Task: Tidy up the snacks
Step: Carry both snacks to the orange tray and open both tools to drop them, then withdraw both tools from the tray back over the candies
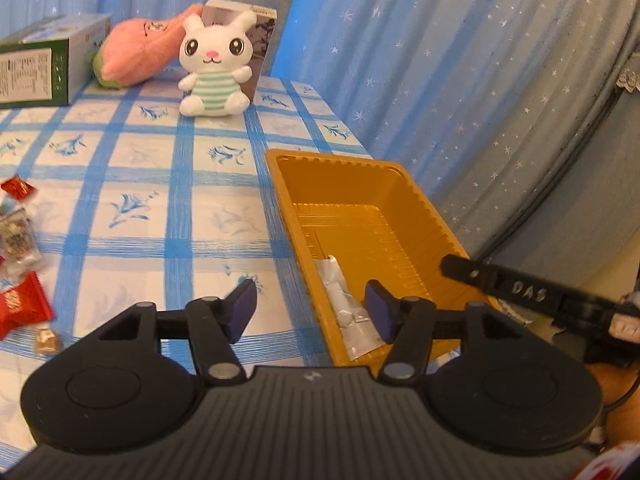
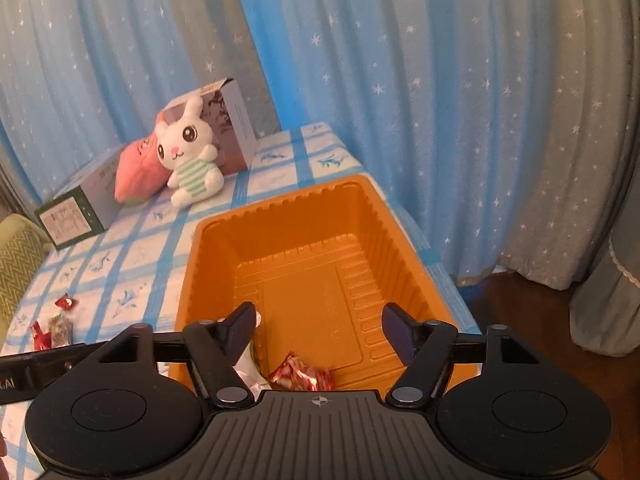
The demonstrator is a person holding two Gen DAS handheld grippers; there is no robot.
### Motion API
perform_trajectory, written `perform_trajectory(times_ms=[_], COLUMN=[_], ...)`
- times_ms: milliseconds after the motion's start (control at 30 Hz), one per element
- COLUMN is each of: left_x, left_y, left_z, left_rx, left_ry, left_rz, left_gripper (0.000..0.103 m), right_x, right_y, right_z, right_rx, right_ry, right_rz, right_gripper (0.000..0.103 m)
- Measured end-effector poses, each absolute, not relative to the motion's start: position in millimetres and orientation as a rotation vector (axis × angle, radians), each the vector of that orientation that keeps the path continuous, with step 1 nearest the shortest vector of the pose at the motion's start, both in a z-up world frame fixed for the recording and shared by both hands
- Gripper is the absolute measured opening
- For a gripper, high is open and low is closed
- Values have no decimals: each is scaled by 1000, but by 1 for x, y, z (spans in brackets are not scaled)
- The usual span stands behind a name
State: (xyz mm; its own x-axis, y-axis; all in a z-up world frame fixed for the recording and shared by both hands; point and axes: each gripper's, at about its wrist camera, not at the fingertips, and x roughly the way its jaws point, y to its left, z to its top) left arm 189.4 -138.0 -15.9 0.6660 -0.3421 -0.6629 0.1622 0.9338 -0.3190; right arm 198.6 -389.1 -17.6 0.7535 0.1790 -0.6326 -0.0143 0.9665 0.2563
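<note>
An orange plastic tray (image 1: 320, 160) (image 2: 208, 236) sits at the right edge of the checked table. A white snack packet (image 1: 344, 300) lies inside it at the near left, and a red foil candy (image 2: 302, 376) lies near the front wall. My left gripper (image 1: 312, 308) is open and empty, straddling the tray's left wall above the white packet. My right gripper (image 2: 320, 328) is open and empty, hovering over the tray's near end above the red candy. Loose snacks (image 1: 18, 272) (image 2: 52, 328) lie on the table to the left.
A white plush rabbit (image 1: 214, 68) (image 2: 190, 152), a pink plush (image 1: 136, 50), a green box (image 1: 40, 64) (image 2: 76, 212) and an open grey box (image 2: 228, 120) stand at the table's back. Blue star curtains hang behind. The table drops off right of the tray.
</note>
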Motion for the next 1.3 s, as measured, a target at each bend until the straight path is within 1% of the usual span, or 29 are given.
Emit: perform_trajectory(times_ms=[200,333,433,567,667,900,1300], left_x=[169,153,138,116,99,64,38], left_y=[-126,-115,-104,-88,-74,-39,12], left_z=[-9,-6,-2,2,5,9,12], left_rx=[-205,-192,-177,-154,-152,-144,-115], left_ry=[779,786,779,778,775,768,760], left_rz=[-268,-254,-243,-219,-191,-129,-34], left_gripper=[68,70,75,76,81,85,85], right_x=[174,152,134,110,96,72,59], right_y=[-386,-372,-360,-343,-329,-300,-265], right_z=[-1,8,12,15,15,15,17], right_rx=[275,278,273,264,253,245,209], right_ry=[693,703,707,714,722,738,744], right_rz=[102,106,109,119,132,172,238], right_gripper=[69,70,70,70,70,70,69])
